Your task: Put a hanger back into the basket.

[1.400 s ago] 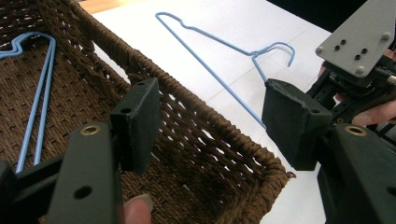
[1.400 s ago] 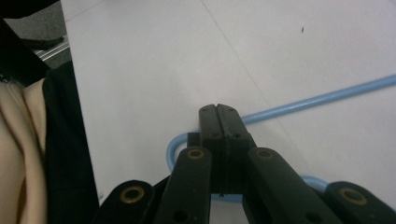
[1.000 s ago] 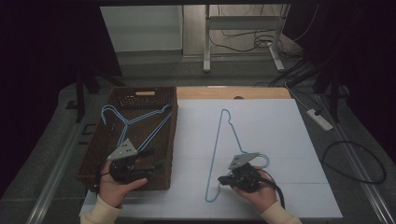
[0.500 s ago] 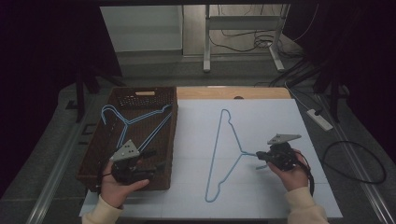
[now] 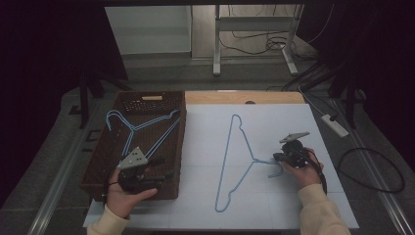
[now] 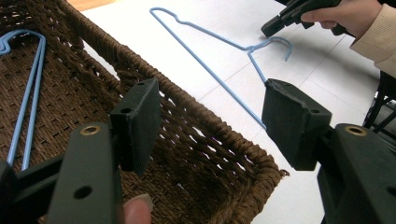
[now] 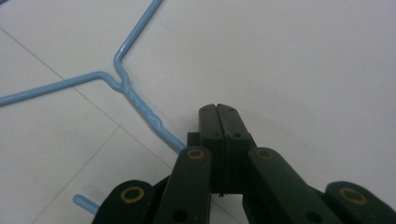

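A light blue wire hanger (image 5: 235, 161) lies flat on the white table cover (image 5: 205, 147), its long triangle stretched away from the person and its hook end pointing toward the right side of the table. The right gripper (image 5: 283, 157) sits just above that hook, held in the person's right hand (image 5: 301, 169); in the right gripper view its two black jaws are pressed flat together with nothing between them, and the twisted neck of the hanger (image 7: 140, 105) runs down under them while the hook's tip shows at the lower left. The jaws hang right over the wire, but whether they touch it cannot be told from these views. In the left gripper view the same gripper (image 6: 275, 25) appears at the top right, poised just beside the curved hook (image 6: 280, 44). The left gripper (image 5: 164, 171) is held in the left hand (image 5: 125, 193) over the near end of a dark woven basket (image 5: 105, 161) at the left of the table; its jaws stand wide apart and empty — the left gripper view looks between the pads (image 6: 140, 123) at the basket's braided rim (image 6: 224, 135). Inside the basket lie more blue wire hangers (image 5: 142, 127), resting on the woven floor with their hooks toward the far left corner. A bare wooden strip (image 5: 244, 97) of the table shows beyond the white cover
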{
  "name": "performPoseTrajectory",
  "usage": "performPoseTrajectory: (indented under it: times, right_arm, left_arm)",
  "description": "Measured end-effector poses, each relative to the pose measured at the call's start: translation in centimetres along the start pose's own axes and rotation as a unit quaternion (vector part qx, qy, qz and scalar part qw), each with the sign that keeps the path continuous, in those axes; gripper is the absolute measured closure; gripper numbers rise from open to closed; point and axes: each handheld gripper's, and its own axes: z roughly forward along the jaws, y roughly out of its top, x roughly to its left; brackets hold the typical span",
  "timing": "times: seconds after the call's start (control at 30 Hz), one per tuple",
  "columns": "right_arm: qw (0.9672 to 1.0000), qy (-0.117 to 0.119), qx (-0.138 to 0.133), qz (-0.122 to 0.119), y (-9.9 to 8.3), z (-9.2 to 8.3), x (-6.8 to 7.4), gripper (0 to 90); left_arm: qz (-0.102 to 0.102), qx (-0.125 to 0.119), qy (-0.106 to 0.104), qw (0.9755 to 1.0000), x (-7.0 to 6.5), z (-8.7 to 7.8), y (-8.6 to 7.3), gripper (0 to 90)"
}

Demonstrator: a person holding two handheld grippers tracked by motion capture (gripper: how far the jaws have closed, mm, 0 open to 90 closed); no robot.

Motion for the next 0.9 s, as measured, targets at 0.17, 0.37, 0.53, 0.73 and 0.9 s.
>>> performPoseTrajectory:
  times: [0.17, 0.37, 0.53, 0.73, 0.9]
  right_arm:
    - [0.9998, 0.004, 0.014, -0.013, -0.3, -0.3, 0.4, 90.0]
    - [0.9989, 0.026, 0.034, -0.018, -1.4, -1.4, 1.8, 90.0]
    - [0.9981, 0.035, 0.045, -0.025, -2.2, -1.9, 3.4, 90.0]
    - [0.998, 0.04, 0.044, -0.022, -2.5, -2.4, 3.7, 90.0]
    - [0.9983, 0.03, 0.041, -0.028, -1.5, -3.3, 3.9, 76.5]
  left_arm:
    - [-0.001, -0.003, 0.001, 1.0, 0.0, -0.2, 0.1, 37.5]
    - [-0.001, -0.004, 0.0, 1.0, 0.1, -0.3, 0.0, 37.5]
    - [0.0, -0.004, -0.001, 1.0, 0.0, -0.3, 0.0, 37.5]
    - [0.0, -0.002, -0.003, 1.0, 0.0, -0.2, 0.0, 37.6]
    - [0.002, -0.001, -0.003, 1.0, 0.0, -0.1, 0.0, 37.6]
